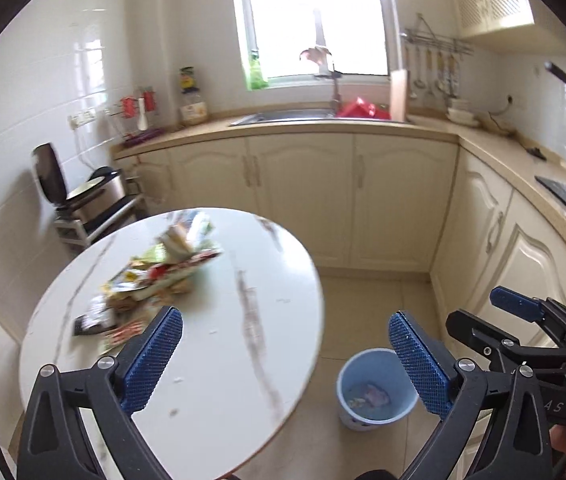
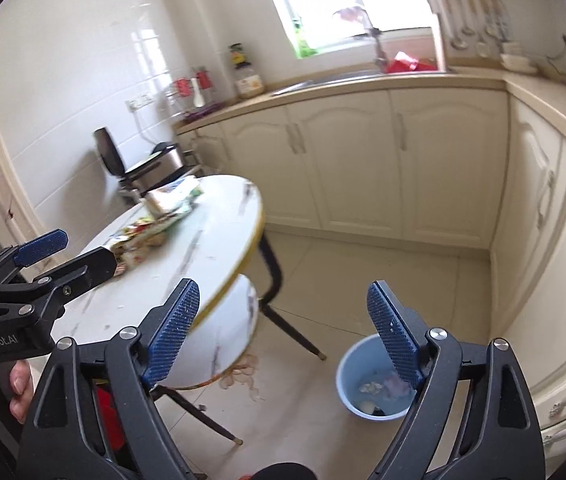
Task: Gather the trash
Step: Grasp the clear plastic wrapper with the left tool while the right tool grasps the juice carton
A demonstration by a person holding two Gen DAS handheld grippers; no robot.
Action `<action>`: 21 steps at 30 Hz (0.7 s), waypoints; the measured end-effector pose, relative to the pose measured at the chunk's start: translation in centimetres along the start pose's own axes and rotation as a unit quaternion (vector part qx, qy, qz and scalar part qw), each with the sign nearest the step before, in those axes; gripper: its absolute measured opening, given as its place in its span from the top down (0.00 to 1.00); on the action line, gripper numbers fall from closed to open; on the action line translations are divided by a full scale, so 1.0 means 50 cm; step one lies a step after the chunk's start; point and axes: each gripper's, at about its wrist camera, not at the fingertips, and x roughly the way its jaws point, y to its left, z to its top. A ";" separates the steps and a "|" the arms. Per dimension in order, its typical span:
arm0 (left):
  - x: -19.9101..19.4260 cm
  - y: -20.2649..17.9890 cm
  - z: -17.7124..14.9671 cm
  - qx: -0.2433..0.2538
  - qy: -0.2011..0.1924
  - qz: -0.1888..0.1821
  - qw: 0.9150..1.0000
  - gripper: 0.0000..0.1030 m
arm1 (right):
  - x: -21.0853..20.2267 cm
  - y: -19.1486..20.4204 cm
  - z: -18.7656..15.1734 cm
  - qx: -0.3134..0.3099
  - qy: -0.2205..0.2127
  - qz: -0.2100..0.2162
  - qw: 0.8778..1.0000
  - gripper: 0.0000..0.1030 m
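Round table [image 1: 243, 360], wrapper pile [image 1: 155, 276] strung diagonally across.

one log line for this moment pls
left gripper open, empty | right gripper open, empty | wrappers on table | bin on floor

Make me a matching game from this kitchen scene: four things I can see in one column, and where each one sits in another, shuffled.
Things:
1. pile of wrappers
2. blue bin
3. red bag
4. utensils

Places:
A. on the floor beside the table
B. hanging on the wall rail right of the window
C. on the round white table
D. at the sink under the window

Pairs: 1-C, 2-A, 3-D, 4-B
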 end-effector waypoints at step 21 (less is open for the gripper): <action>0.096 0.393 -0.027 -0.118 0.071 0.120 0.983 0.01 | 0.311 0.295 0.076 -0.100 0.076 0.043 0.991 0.17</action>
